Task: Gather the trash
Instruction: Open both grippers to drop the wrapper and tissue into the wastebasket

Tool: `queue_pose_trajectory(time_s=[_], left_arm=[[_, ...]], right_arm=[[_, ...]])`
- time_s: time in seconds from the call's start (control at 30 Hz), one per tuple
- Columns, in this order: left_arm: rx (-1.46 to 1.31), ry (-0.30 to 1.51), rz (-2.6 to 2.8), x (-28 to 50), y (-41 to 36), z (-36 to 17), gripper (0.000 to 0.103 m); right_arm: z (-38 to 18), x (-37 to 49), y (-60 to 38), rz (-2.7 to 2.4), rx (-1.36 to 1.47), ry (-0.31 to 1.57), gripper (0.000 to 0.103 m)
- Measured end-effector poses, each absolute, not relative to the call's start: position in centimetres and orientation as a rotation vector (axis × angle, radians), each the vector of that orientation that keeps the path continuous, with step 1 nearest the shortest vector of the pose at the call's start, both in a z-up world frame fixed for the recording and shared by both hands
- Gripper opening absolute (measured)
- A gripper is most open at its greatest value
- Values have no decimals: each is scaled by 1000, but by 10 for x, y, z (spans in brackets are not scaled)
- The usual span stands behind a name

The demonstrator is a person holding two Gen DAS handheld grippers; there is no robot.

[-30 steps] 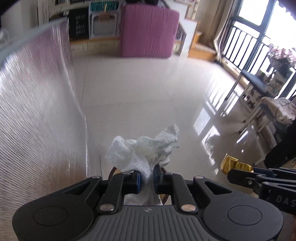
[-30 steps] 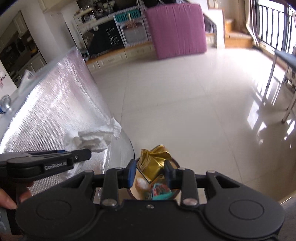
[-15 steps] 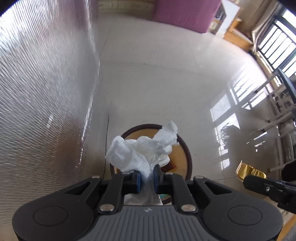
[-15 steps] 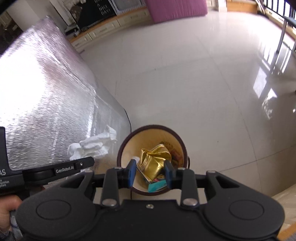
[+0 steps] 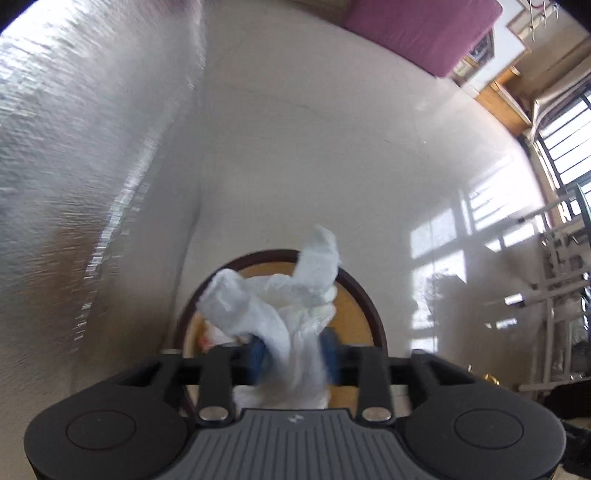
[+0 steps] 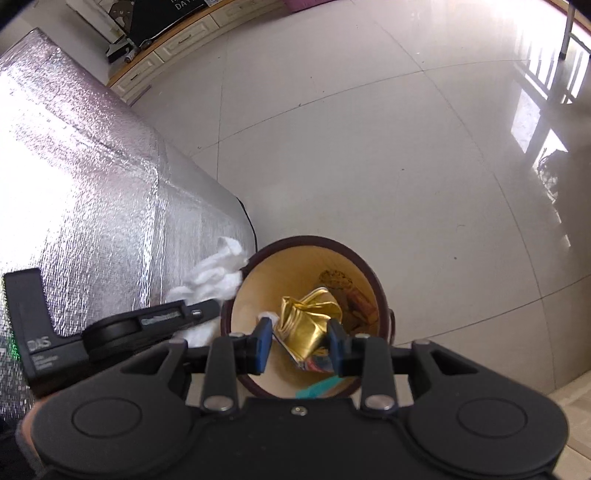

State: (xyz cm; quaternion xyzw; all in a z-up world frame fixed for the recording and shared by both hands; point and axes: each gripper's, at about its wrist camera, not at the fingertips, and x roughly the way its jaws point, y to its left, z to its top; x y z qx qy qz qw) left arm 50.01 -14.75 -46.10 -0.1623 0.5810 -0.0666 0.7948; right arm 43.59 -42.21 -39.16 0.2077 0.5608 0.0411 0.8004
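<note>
A round bin with a dark brown rim point(image 5: 369, 302) point(image 6: 376, 284) and a yellow inside stands on the floor below both grippers. My left gripper point(image 5: 293, 350) hangs over it and its jaws are opening. The crumpled white tissue point(image 5: 280, 299) sits loosely between the blue pads point(image 5: 256, 354). From the right wrist view the left gripper point(image 6: 162, 317) and its tissue point(image 6: 218, 273) lie just left of the rim. My right gripper point(image 6: 299, 345) is shut on a crumpled gold wrapper point(image 6: 306, 325) above the bin's mouth. Other scraps lie at the bottom.
A silver foil-covered surface point(image 5: 74, 184) point(image 6: 74, 184) rises close on the left of the bin. Glossy tile floor point(image 6: 369, 147) spreads ahead. A purple mattress point(image 5: 424, 26) leans at the far wall, and metal chair frames point(image 5: 554, 295) stand on the right.
Both grippers have sunk toward the bin and tipped further down. The left jaws have parted around the tissue. The right gripper keeps its hold on the gold wrapper.
</note>
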Motion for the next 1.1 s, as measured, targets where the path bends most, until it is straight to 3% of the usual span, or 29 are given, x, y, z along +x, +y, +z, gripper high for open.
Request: queue_pose_trajectory(time_s=[0.07,0.43,0.5,0.53,0.57,0.87,1.1], left_arm=[[-301,1250,-149,501,-152,-469,52],[-161,1322,-156,470,-149,-490,52],[-158,1324,-157,468,-149,-490,54],[-156,1325,-159,467,-149,-489,56],[-154,1325,-159,467,-149,-488,58],[-134,1317,-166,467,-153,-476,61],[-133,1310,-156,460,-149,-463,75]], right_arm=[[-397,442,-420,91,451,1206,33],[-432,472,-407,108,483,1270,33],[-437,475,-407,113,522,1257,41],[-440,477,-409,106,546,1254,57],[-444,478,-411,87,561,1262,64],[-457,457,-413,65,485,1336,61],[-447,451,-415,71,433,1349,61]])
